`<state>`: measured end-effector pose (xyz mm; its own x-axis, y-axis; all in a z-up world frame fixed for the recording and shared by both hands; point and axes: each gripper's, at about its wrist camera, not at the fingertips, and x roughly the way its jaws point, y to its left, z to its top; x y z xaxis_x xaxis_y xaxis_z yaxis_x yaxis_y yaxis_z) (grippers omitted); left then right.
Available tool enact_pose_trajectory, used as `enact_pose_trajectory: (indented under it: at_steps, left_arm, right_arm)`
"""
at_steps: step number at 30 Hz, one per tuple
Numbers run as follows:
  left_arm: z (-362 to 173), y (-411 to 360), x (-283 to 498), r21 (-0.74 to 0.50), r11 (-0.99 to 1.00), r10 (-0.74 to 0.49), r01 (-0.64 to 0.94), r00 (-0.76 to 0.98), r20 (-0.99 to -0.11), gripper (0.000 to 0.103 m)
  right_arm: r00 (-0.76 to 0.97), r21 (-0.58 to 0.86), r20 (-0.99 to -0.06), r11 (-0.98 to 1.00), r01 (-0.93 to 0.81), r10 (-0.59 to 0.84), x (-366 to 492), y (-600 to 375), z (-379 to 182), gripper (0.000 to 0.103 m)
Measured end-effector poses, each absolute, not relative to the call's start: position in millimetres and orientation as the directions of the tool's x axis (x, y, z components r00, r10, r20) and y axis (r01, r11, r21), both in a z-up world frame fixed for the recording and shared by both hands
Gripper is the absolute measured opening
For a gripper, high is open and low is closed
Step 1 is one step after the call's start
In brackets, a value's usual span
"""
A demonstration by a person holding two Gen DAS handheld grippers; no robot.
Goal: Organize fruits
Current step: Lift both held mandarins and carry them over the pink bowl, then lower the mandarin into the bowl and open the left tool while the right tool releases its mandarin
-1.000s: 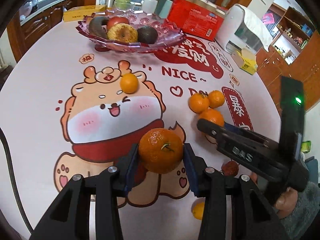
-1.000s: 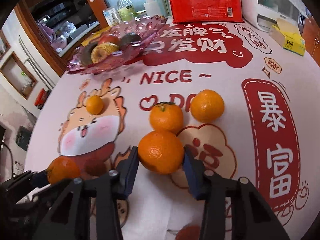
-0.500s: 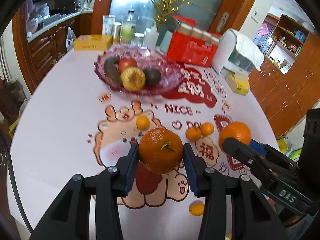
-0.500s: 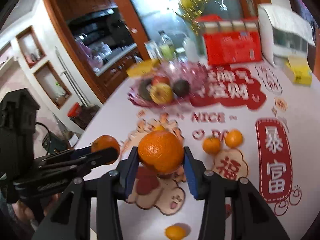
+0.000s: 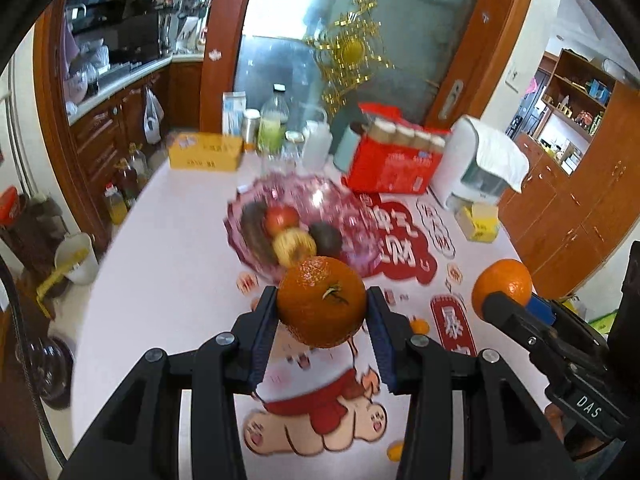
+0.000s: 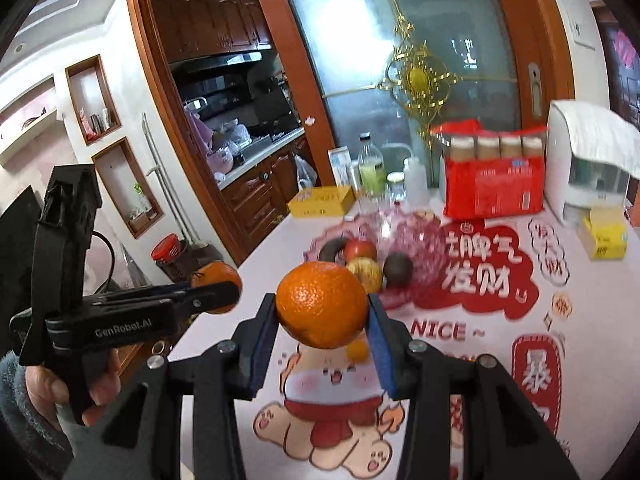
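above table [image 5: 168,264], both claws downtilted

A frosted glass door [image 6: 420,92] in a reddish wood frame glows with daylight, beside a dark kitchen [image 6: 240,92] with wooden cabinets [image 5: 108,136].

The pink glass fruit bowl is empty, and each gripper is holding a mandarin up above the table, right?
Not quite. The pink glass fruit bowl is not empty: the left wrist view shows fruit in it, including a red apple and a yellow apple. The rest holds: the left gripper and right gripper each hold a mandarin above the table.
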<state>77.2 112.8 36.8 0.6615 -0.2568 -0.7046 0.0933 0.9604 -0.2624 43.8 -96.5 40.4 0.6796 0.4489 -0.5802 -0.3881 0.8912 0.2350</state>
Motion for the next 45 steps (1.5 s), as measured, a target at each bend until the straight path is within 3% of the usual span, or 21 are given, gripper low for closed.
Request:
enact_pose_trajectory:
  at_steps: [9,14,30,39,40,43,45]
  left_arm:
    - [98,136,144,-0.181,0.978,-0.199,0.106,0.734,-0.649,0.042]
    - [92,137,192,-0.156,0.981,-0.193,0.119,0.728,-0.657,0.042]
    - [-102,111,335,-0.170,0.964,-0.249,0.207,0.459,-0.853,0.042]
    - [-143,103,345,-0.153,0.961,-0.238,0.230,0.407,-0.882,0.044]
    - [-142,103,344,-0.155,0.960,-0.241,0.233,0.408,-0.881,0.048]
    - [-137,108,339,-0.168,0.962,-0.247,0.215,0.422,-0.872,0.074]
    - [-130,113,332,-0.160,0.968,-0.233,0.195,0.452,-0.861,0.080]
  right_arm:
    - [0.730,0.166,-0.581,0.930,-0.327,0.361,108,-83,80,0.043]
    - [0.730,0.150,-0.618,0.955,-0.257,0.294,163,-80,69,0.043]
    - [0.533,0.112,-0.835,0.991,-0.072,0.133,258,-64,-101,0.044]
    - [0.464,0.065,-0.881,0.995,-0.070,0.090,262,-51,-141,0.045]
    - [0.458,0.076,-0.883,0.995,-0.071,0.100,262,-50,-143,0.045]
    - [0.458,0.109,-0.880,0.992,-0.063,0.125,261,-51,-145,0.046]
    - [0.478,0.123,-0.867,0.991,-0.061,0.137,257,-51,-141,0.048]
